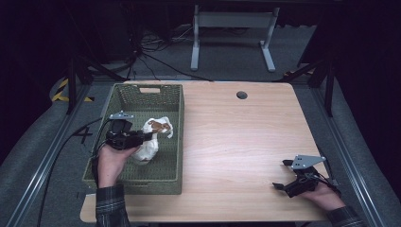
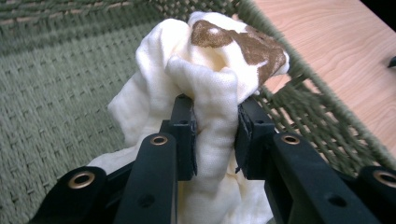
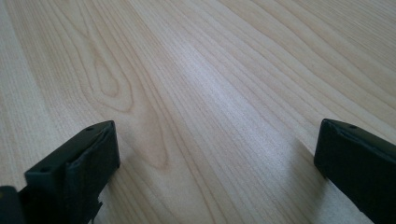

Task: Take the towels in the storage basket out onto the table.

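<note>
The left hand-held gripper (image 1: 152, 135) sits over the green woven basket (image 1: 171, 101) at the desk's (image 1: 236, 137) left side, w/ the person's left hand (image 1: 111, 161) coming in from below. Its jaws are closed tight on a bunched fold of the cream cloth (image 1: 150, 142); in the left gripper view the pads (image 2: 187, 135) pinch the fabric (image 2: 205, 102) from both sides, gap narrow, cloth squeezed betw. them. The cloth has a brown patch (image 2: 243, 44) near its top end. Its upper part is drawn up at the gripper, while the lower part hangs down toward the basket floor (image 2: 56, 93); can't tell whether that end touches the weave. The cloth is inside the basket, approx. mid-length, closer to the right wall (image 2: 317, 112).

The right hand-held gripper (image 1: 280, 187) rests low at the desk's near right corner, well apart from basket & cloth, held by the right hand (image 1: 324, 196). Its jaws stand wide open w/ nothing betw. them; the right gripper view shows bare wood grain (image 3: 210, 93) between the two black tips.
</note>
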Available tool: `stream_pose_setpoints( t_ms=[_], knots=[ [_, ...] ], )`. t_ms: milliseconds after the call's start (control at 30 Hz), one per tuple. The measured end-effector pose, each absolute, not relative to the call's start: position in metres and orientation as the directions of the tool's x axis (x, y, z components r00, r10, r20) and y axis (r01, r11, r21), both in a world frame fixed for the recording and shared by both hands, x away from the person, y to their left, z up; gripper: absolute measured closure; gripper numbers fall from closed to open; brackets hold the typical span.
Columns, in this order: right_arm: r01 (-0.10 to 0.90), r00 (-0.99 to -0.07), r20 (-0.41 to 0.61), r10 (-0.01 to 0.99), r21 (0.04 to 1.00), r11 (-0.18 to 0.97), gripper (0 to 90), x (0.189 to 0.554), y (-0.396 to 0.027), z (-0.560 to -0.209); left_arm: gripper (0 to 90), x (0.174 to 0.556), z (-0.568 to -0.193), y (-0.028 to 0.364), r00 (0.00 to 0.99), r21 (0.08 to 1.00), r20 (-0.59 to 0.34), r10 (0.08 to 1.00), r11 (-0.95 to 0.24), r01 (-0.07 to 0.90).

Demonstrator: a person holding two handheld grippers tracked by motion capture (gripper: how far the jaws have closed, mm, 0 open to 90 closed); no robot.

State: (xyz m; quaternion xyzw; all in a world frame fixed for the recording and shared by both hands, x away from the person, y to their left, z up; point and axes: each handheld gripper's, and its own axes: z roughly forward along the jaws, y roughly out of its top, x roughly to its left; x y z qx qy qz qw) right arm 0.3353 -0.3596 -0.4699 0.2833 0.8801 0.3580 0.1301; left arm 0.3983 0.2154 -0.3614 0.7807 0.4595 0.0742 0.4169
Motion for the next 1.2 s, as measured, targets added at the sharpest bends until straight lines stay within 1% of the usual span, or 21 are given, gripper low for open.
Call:
stream_pose_setpoints(
  t_ms=[200,367,533,800,1200],
  knots=[
    [0.406,-0.805,-0.026,0.592,0.704,0.583,0.3,0.335,-0.359,-0.470,71.8,0.395,-0.348,0.208,0.603,0.761,-0.256,0.756,-0.227,0.608],
    [0.406,-0.805,-0.026,0.593,0.704,0.583,0.3,0.335,-0.359,-0.470,71.8,0.394,-0.338,0.205,0.617,0.780,-0.253,0.746,-0.220,0.586],
    [0.406,-0.805,-0.027,0.592,0.704,0.583,0.3,0.335,-0.359,-0.470,71.6,0.394,-0.321,0.201,0.643,0.806,-0.242,0.727,-0.219,0.550],
    [0.406,-0.805,-0.026,0.593,0.704,0.582,0.3,0.335,-0.359,-0.470,71.2,0.396,-0.303,0.189,0.671,0.821,-0.231,0.704,-0.230,0.523],
    [0.406,-0.805,-0.026,0.593,0.704,0.582,0.4,0.335,-0.359,-0.470,71.3,0.397,-0.279,0.156,0.738,0.841,-0.195,0.646,-0.277,0.464]
  ],
)
